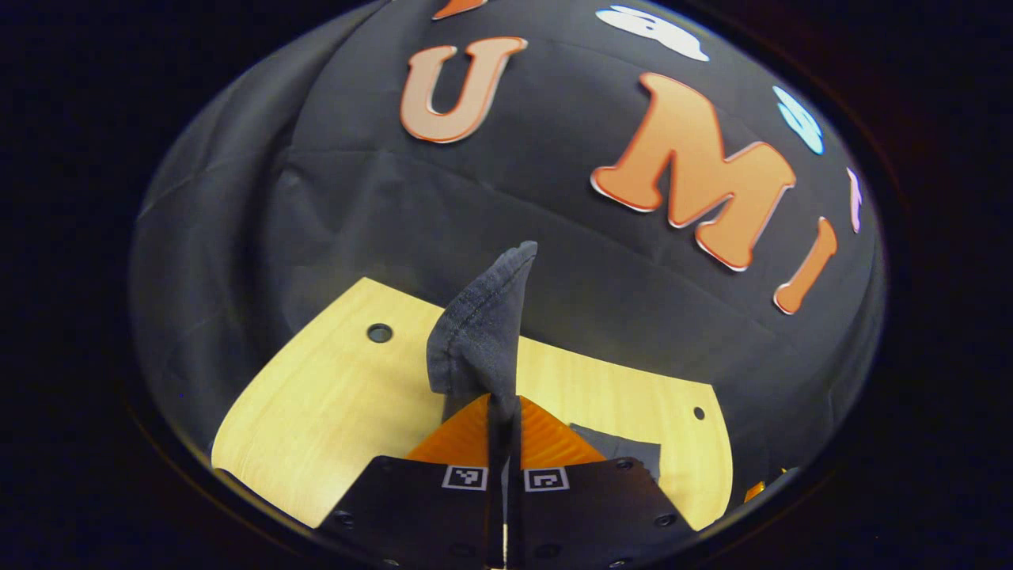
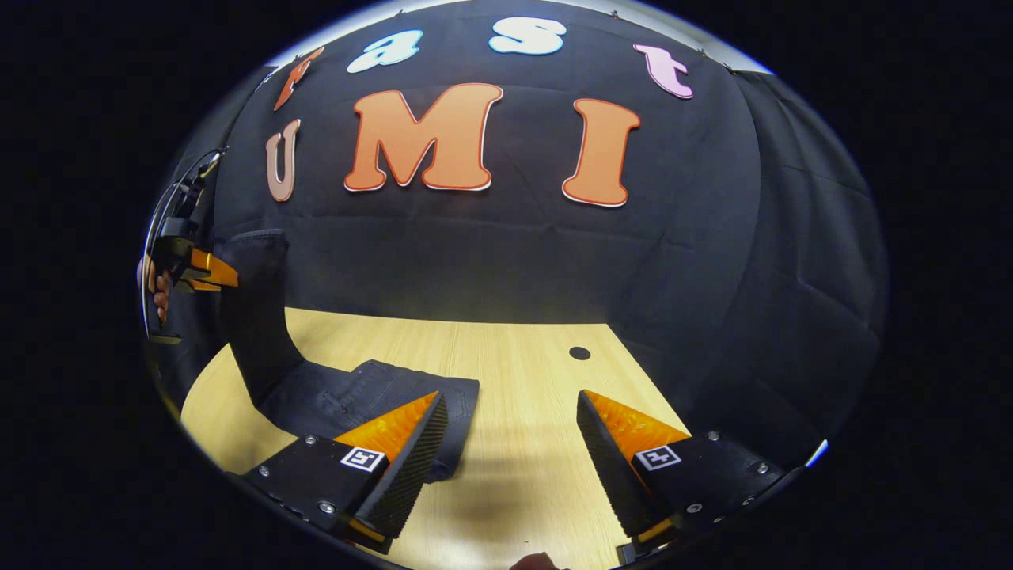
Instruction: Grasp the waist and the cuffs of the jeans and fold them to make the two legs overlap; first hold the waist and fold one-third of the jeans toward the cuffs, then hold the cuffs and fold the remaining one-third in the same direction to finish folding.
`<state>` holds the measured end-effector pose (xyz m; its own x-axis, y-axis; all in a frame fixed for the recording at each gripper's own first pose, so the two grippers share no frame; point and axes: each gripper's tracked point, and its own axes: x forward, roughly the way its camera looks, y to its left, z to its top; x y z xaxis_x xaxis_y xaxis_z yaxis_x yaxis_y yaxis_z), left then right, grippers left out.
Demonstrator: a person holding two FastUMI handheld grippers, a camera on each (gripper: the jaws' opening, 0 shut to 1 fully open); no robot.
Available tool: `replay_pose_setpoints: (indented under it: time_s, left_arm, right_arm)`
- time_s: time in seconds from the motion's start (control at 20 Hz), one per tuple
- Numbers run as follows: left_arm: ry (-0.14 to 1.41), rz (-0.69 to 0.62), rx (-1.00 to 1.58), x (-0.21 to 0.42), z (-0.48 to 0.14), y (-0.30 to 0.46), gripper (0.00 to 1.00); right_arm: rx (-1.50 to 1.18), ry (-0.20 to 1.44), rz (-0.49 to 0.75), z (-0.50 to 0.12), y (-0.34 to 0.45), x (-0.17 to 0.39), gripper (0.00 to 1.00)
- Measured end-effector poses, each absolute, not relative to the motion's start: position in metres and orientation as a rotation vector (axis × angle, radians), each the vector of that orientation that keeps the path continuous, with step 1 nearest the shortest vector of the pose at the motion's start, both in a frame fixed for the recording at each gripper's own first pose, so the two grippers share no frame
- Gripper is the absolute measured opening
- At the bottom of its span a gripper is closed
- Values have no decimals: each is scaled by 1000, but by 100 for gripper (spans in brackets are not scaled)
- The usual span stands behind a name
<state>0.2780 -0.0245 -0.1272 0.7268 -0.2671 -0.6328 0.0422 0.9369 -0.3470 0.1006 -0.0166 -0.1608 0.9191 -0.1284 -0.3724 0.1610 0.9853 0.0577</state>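
Left gripper (image 1: 504,412) pinches the jeans (image 2: 348,396) cuff aloft; right gripper (image 2: 510,443) hangs open above the desk (image 2: 514,356) beside the folded part. Final fold left.

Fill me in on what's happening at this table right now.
A person is folding dark jeans on a wooden table with a handheld claw in each hand. The left claw is shut on a hemmed end of the jeans and holds it up off the table, so the fabric rises steeply from the part lying flat. The right claw is open, hovering just above the table beside the flat part, gripping nothing.
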Motion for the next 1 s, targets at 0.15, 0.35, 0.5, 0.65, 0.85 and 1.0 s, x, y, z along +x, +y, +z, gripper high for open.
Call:
replay_pose_setpoints:
  time_s: [0.15, 0.35, 0.5, 0.65, 0.85, 1.0]
  left_arm:
    - [750, -241, -296, 269, -126, -72, 2]
    - [771, -312, -257, 254, -126, -127, 2]
    - [805, -350, -236, 240, -134, -160, 3]
    - [840, -390, -205, 227, -144, -185, 3]
    - [898, -484, -127, 201, -174, -221, 3]
    - [951, -571, -50, 173, -203, -244, 3]
  right_arm:
    - [98, 379, -153, -166, -30, 96, 99]
    - [100, 377, -162, -169, -47, 93, 99]
    - [105, 381, -167, -173, -59, 90, 99]
    - [109, 390, -169, -179, -68, 86, 99]
    - [107, 405, -167, -188, -77, 83, 99]
    - [103, 412, -165, -192, -82, 81, 99]
